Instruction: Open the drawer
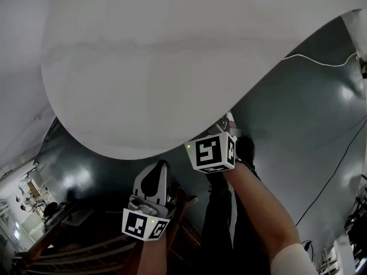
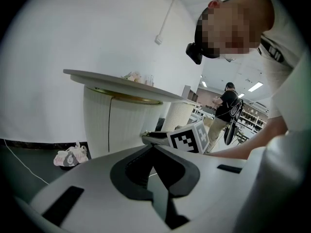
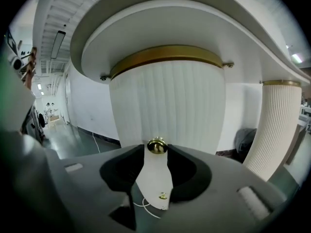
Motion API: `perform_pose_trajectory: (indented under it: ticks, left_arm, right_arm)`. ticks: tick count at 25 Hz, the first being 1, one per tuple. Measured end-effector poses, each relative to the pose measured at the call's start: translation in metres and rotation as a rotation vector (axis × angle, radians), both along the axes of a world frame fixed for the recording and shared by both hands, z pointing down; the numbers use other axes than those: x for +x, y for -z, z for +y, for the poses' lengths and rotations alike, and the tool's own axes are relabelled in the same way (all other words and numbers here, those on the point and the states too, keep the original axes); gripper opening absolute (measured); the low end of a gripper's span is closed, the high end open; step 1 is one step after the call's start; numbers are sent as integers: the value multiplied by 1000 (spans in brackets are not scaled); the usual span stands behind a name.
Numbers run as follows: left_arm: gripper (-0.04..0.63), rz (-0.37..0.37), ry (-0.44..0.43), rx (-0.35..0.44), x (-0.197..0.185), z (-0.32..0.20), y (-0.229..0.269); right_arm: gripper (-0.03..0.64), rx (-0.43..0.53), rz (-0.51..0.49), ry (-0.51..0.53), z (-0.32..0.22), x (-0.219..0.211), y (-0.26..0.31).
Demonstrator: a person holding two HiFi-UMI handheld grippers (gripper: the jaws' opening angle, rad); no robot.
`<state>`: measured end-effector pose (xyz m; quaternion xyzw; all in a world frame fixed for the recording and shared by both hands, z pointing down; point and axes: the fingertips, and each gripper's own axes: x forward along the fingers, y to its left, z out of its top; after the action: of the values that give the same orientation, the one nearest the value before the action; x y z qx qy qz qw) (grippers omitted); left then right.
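A round gold knob (image 3: 157,146) sticks out of the white fluted pedestal (image 3: 170,106) under the white table top (image 1: 172,67). No drawer seam shows around it. My right gripper (image 3: 156,152) is open, with the knob between its jaw tips. A smaller gold fitting (image 3: 163,195) sits lower on the pedestal. In the head view the right gripper's marker cube (image 1: 213,152) is at the table rim and its jaws are hidden beneath. My left gripper (image 2: 153,147) is shut and empty, lower and to the left (image 1: 156,176), away from the pedestal (image 2: 121,125).
A second fluted column (image 3: 274,130) stands to the right with a dark bag (image 3: 248,142) beside it. A white cable (image 1: 321,62) runs over the dark glossy floor. A small pink bag (image 2: 70,156) lies by the wall. A wooden frame (image 1: 86,245) is at lower left.
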<state>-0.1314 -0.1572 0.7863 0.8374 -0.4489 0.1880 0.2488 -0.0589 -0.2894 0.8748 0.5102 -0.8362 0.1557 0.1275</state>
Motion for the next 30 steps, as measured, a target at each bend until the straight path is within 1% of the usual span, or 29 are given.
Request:
perform_pose_trajectory:
  ticks: [5, 8, 16, 30]
  left_arm:
    - [3, 4, -2, -1, -8, 3, 3]
    - [3, 8, -3, -8, -6, 9, -2]
    - [3, 18, -4, -18, 0, 20, -7]
    - [3, 27, 4, -15, -3, 26, -2]
  right_arm:
    - [133, 54, 63, -40, -6, -2, 4]
    - [124, 66, 74, -43, -6, 1, 2]
    - [117, 56, 85, -11, -5, 3, -5]
    - [107, 34, 74, -5, -7, 4, -4]
